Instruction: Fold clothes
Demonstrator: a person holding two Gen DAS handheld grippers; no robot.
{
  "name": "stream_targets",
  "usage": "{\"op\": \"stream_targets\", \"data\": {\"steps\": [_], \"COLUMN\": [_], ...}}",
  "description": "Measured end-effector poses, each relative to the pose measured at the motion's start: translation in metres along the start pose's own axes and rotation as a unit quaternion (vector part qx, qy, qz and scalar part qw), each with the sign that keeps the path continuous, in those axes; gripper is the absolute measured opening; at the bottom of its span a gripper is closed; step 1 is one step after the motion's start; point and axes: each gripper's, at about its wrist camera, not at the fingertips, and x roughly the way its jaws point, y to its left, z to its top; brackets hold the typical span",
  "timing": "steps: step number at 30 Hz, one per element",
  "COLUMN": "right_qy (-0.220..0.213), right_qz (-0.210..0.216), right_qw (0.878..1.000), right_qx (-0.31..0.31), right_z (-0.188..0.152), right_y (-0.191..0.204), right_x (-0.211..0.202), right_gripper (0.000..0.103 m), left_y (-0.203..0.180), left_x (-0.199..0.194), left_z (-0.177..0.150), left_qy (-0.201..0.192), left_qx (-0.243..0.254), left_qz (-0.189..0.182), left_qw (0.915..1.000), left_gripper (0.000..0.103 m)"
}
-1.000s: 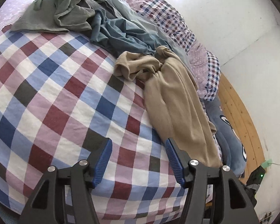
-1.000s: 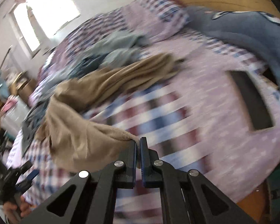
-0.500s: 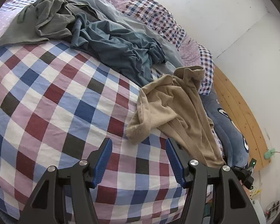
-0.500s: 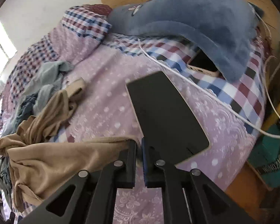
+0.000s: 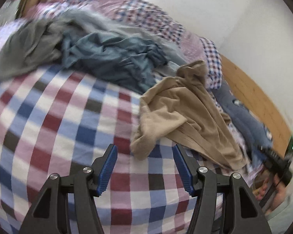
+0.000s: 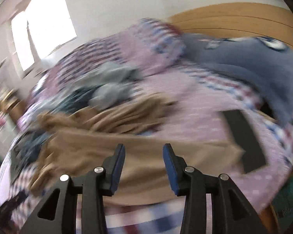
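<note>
Letting go of the soft beige knit garment [image 5: 185,113] that lies crumpled on the checked red, blue and white bedcover [image 5: 54,120].

The right gripper [image 6: 144,157] is opening, its jaws above the cloth and nothing pinched between them; the left gripper [image 5: 145,157] stands wide and empty, just before a hanging corner. The garment looks light, limp and not slippery, so it will sag; I judge a hem corner or a shoulder seam the best hold.

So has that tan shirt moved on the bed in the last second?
Yes. In the left wrist view the tan shirt has been pulled away from the blue-green clothes pile toward the wooden headboard, its crumpled end now nearer the camera.
</note>
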Motion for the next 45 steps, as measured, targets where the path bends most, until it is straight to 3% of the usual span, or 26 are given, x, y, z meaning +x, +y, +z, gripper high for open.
{"op": "stream_targets", "data": {"steps": [4,6,8,10,13,17,20,22,26,31,33,35,36,40,45], "right_qy": [0.031,0.054,0.070,0.086,0.108,0.117,0.114,0.112,0.107,0.114,0.118,0.121,0.123,0.120,0.093], "right_qz": [0.105,0.125,0.118,0.109,0.109,0.088,0.115,0.141,0.182,0.187,0.194,0.202,0.206,0.222,0.216], "right_qw": [0.987,0.973,0.960,0.949,0.942,0.939,0.936,0.936,0.935,0.924,0.916,0.908,0.904,0.898,0.906], "right_qx": [-0.119,-0.189,-0.245,-0.284,-0.297,-0.311,-0.311,-0.304,-0.285,-0.314,-0.332,-0.346,-0.353,-0.360,-0.353], "right_z": [-0.016,-0.032,-0.046,-0.057,-0.065,-0.067,-0.067,-0.065,-0.060,-0.077,-0.088,-0.098,-0.103,-0.114,-0.111], "right_y": [0.064,0.093,0.111,0.124,0.130,0.130,0.130,0.131,0.135,0.163,0.178,0.192,0.199,0.218,0.231], "right_x": [0.014,0.024,0.034,0.044,0.055,0.065,0.058,0.053,0.044,0.044,0.044,0.043,0.043,0.043,0.043], "right_gripper": [0.043,0.043,0.043,0.043,0.043,0.043,0.043,0.043,0.044,0.044,0.044,0.043,0.043,0.044,0.044], "left_y": [-0.008,-0.003,0.002,0.013,0.026,0.045,0.062,0.074,0.098,0.097,0.099,0.105,0.106,0.108,0.096], "left_x": [0.012,0.017,0.019,0.015,0.007,-0.006,-0.017,-0.021,-0.017,-0.006,-0.004,-0.001,0.000,0.000,0.007], "left_z": [0.003,0.005,0.007,0.011,0.017,0.024,0.028,0.028,0.024,0.023,0.020,0.016,0.015,0.014,0.019], "left_qy": [0.014,0.023,0.030,0.025,0.009,-0.019,-0.048,-0.057,-0.048,-0.011,-0.002,0.007,0.009,0.013,0.024], "left_qx": [0.027,0.017,0.005,-0.028,-0.070,-0.129,-0.175,-0.202,-0.255,-0.245,-0.251,-0.270,-0.273,-0.269,-0.233], "left_qz": [0.006,-0.002,-0.011,-0.038,-0.077,-0.135,-0.162,-0.155,-0.114,-0.074,-0.072,-0.080,-0.083,-0.087,-0.084], "left_qw": [0.9995,0.9996,0.9995,0.9986,0.9946,0.9822,0.9701,0.9654,0.9591,0.9667,0.9652,0.9596,0.9584,0.9591,0.9686], "left_gripper": [0.061,0.043,0.016,0.009,0.005,0.004,0.004,0.004,0.004,0.006,0.014,0.049,0.055,0.059,0.061]}}
